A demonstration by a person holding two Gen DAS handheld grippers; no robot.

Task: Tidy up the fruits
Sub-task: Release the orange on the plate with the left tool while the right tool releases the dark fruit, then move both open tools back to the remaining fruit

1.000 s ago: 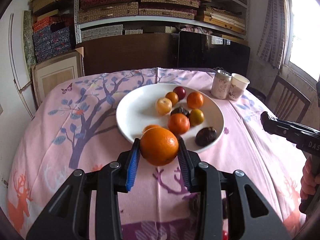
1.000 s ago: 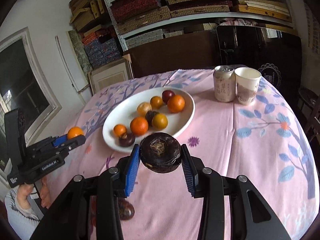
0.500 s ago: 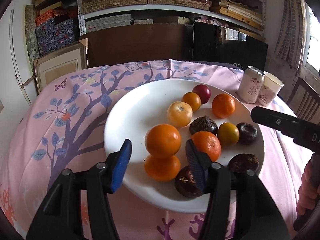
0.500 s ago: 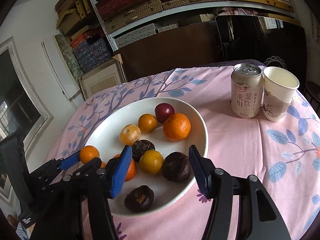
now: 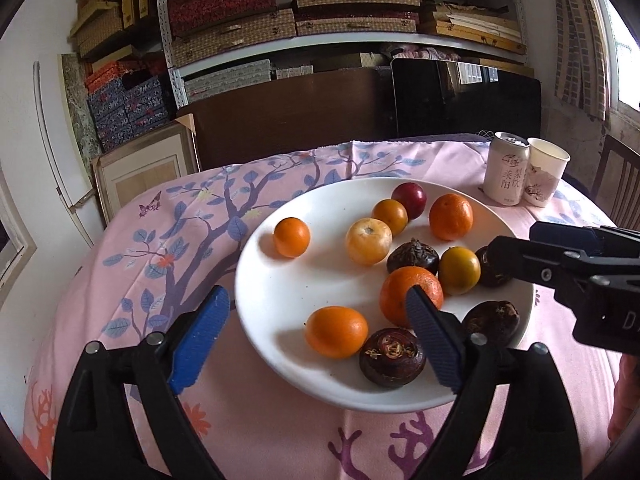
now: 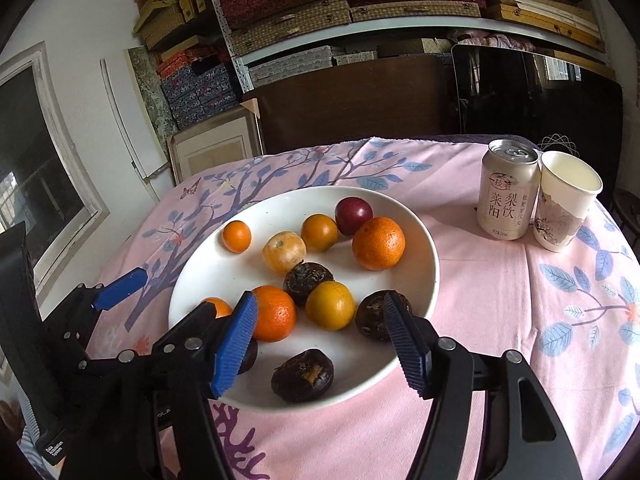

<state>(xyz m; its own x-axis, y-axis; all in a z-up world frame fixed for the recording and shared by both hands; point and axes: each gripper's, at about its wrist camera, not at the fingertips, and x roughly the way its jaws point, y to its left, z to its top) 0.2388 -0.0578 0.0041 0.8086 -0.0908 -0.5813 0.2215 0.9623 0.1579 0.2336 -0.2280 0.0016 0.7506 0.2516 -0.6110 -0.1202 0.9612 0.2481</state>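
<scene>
A white plate [image 5: 260, 272] on the pink cloth holds several oranges, yellow fruits, dark brown fruits and one red fruit. My left gripper [image 5: 316, 300] hangs over the plate's near edge with its jaws opening. An orange [image 5: 336, 332] lies between them, untouched, and another orange [image 5: 291, 237] sits at the plate's left. My right gripper [image 6: 320, 304] is over the plate's near right, jaws opening and nothing gripped. A dark fruit [image 6: 374, 314] rests by its right finger and a yellow fruit [image 6: 330, 305] sits between the jaws. The left gripper's blue pad [image 6: 120, 286] shows at lower left.
A drink can [image 6: 507, 190] and a paper cup [image 6: 566, 200] stand together at the table's far right. A wooden chair [image 5: 616, 184] is beyond the right edge. A framed picture [image 5: 140, 176], dark panels and shelves of boxes stand behind the table.
Both grippers moved forward over the plate and opened. The left let go of its orange and the right let go of its dark fruit; both fruits now lie on the plate.
</scene>
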